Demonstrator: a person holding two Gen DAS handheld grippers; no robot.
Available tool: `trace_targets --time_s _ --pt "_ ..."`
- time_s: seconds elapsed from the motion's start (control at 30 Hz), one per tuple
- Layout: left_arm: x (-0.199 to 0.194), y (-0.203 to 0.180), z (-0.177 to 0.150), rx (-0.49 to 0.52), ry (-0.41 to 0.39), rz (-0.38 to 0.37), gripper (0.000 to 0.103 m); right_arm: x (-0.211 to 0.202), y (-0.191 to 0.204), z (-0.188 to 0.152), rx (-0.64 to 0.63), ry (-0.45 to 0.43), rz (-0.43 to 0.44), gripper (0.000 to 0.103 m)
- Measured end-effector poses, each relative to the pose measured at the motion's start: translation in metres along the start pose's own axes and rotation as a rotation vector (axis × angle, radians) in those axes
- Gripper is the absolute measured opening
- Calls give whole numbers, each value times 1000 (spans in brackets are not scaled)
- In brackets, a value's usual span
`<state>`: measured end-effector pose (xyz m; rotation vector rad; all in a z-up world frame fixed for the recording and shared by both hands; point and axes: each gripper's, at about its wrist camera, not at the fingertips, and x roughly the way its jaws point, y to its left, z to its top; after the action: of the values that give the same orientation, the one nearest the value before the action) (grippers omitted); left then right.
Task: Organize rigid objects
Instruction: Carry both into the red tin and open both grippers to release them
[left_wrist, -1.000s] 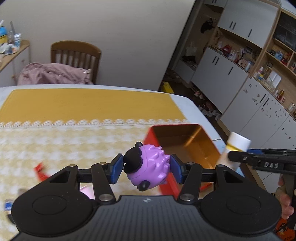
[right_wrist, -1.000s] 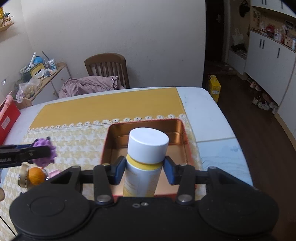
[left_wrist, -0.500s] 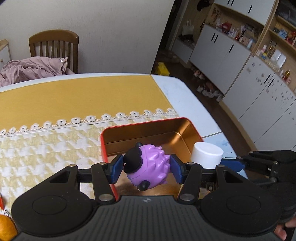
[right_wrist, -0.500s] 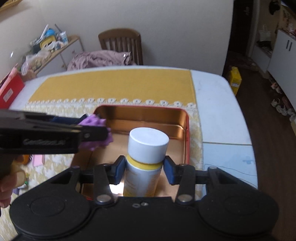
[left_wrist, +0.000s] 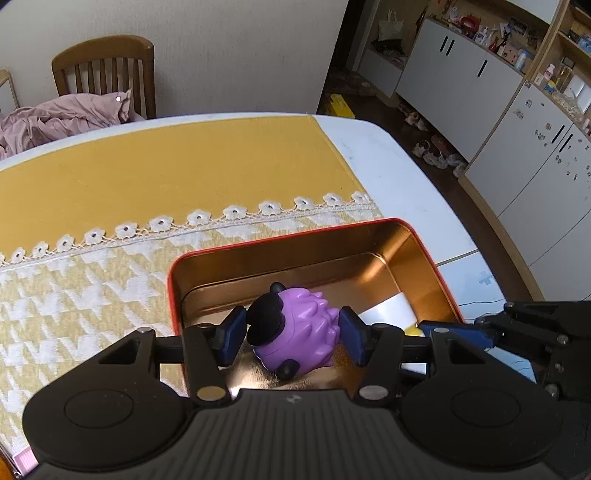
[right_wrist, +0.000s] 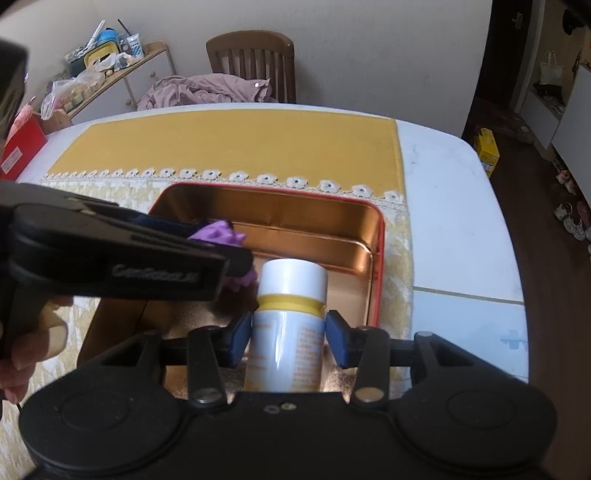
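Right now I have both grippers tilted down over the red-rimmed rectangular tin with the copper-gold inside (left_wrist: 413, 243), which sits on the yellow-and-white houndstooth cloth with the lace flower border (left_wrist: 92, 280) near the right-hand edge of the white table (left_wrist: 388, 166). Free room is mostly at the far half of the tin, where the floor and back wall (right_wrist: 288, 218) are bare; the near half is crowded, since my two tools sit close side by side. My left gripper (left_wrist: 292, 334) is pinching the purple spiky toy creature with the black hat (left_wrist: 295, 332) between its blue pads, and that toy hangs inside the tin's outline, toward its left wall (whether it touches the floor I cannot tell). My right gripper (right_wrist: 289, 338) is clamped on the white cylindrical bottle with the white cap and yellow band (right_wrist: 286, 332), upright, inside the tin toward its right wall (right_wrist: 376, 266). From the right wrist view the toy (right_wrist: 218, 233) sits just left of the bottle cap, near it but apart. A hand (right_wrist: 22, 350) shows on the left tool's handle.
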<state>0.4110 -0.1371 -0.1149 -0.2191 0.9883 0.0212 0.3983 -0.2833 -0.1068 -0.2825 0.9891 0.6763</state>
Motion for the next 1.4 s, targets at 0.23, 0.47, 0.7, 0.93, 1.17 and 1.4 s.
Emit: trace_targets --time_s 0.23,0.47,0.7,0.93,1.17,1.4 --pt "11 -4 -2 13 19 19 54 3 2 -4 -10 3 -2 43" --pt "11 -4 0 -14 33 27 54 1 0 -6 7 8 5 44" --pt "-3 0 -3 -51 28 26 61 -12 -5 -13 32 -4 22 52" --pt "-32 -2 -10 -37 -38 16 67 -36 -6 -20 36 -60 31 57" --pt "-76 -2 -27 -3 -128 -7 67 -63 -1 -25 57 -115 43 62" --pt "-119 4 -47 27 -204 -25 67 -88 17 -37 67 -173 63 64"
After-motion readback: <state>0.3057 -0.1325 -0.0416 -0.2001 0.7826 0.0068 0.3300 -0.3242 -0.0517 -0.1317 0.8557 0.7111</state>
